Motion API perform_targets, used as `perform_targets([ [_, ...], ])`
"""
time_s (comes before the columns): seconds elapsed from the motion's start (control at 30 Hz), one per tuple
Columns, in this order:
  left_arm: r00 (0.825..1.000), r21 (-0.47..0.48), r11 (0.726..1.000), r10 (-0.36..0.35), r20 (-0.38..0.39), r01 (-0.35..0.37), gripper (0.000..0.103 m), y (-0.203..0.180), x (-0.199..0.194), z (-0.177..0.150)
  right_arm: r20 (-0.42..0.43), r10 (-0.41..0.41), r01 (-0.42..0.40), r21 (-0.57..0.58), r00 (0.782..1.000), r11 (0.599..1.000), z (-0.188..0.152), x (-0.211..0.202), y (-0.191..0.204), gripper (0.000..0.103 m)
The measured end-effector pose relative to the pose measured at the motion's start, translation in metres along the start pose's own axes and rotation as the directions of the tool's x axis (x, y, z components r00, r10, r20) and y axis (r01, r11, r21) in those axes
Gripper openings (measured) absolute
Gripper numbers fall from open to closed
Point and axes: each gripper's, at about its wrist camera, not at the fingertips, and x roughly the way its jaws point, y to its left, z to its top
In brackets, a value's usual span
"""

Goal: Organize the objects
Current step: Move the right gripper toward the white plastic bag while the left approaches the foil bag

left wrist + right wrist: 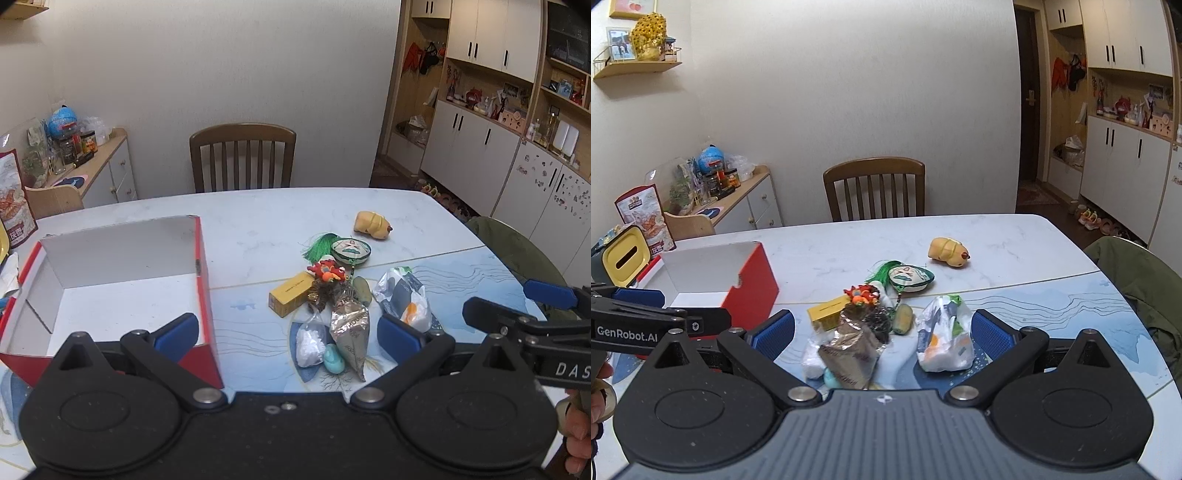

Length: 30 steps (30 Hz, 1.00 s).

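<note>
While both grippers hang above the near edge of the white marble-patterned table (pixel 258 221), neither holds anything: the left gripper (pixel 288 334) has its blue-padded jaws spread wide, and the right gripper (pixel 882 332) is spread just as wide. To the left stands the open red cardboard box with a white inside (pixel 110 273), bare within. Just right of it lies a heap of small things: a yellow rectangular carton (pixel 290 298), a red and orange tangled trinket (pixel 327 271) touching its far end, a crinkled silver-brown foil packet (pixel 351 332), a clear bag of white lumps (pixel 309 341), a small teal rounded piece (pixel 334 359) beside that bag, and a white plastic bag with orange inside (pixel 943 341). Beyond the heap rests a round embroidered sachet with a green tassel (pixel 351 249), and farther off, apart from the rest, a yellow plump animal toy (pixel 372 225). A brown wooden slat-backed chair (pixel 874 192) stands at the far side.
</note>
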Motion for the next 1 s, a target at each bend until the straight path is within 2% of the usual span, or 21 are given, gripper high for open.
perform_targets([
  [0.43, 0.999, 0.0, 1.0, -0.021, -0.028, 0.021, 0.103, -0.031, 0.04, 0.006, -0.05, 0.002, -0.004, -0.046, 0.999, 0.999, -0.002, 0.046, -0.04, 0.102],
  [0.63, 0.999, 0.052, 0.998, -0.041, -0.022, 0.042, 0.103, -0.049, 0.059, 0.004, -0.08, -0.015, 0.009, -0.073, 0.997, 0.997, -0.002, 0.075, -0.058, 0.102],
  [0.83, 0.996, 0.079, 0.995, -0.061, -0.066, 0.067, 0.102, -0.059, 0.087, -0.004, -0.135, -0.032, 0.023, -0.071, 0.99, 0.997, -0.001, 0.105, -0.075, 0.1],
  [1.0, 0.993, 0.063, 0.997, -0.042, -0.113, 0.05, 0.096, -0.06, 0.109, -0.011, -0.173, -0.01, -0.002, -0.073, 0.985, 0.997, -0.004, 0.128, -0.082, 0.093],
])
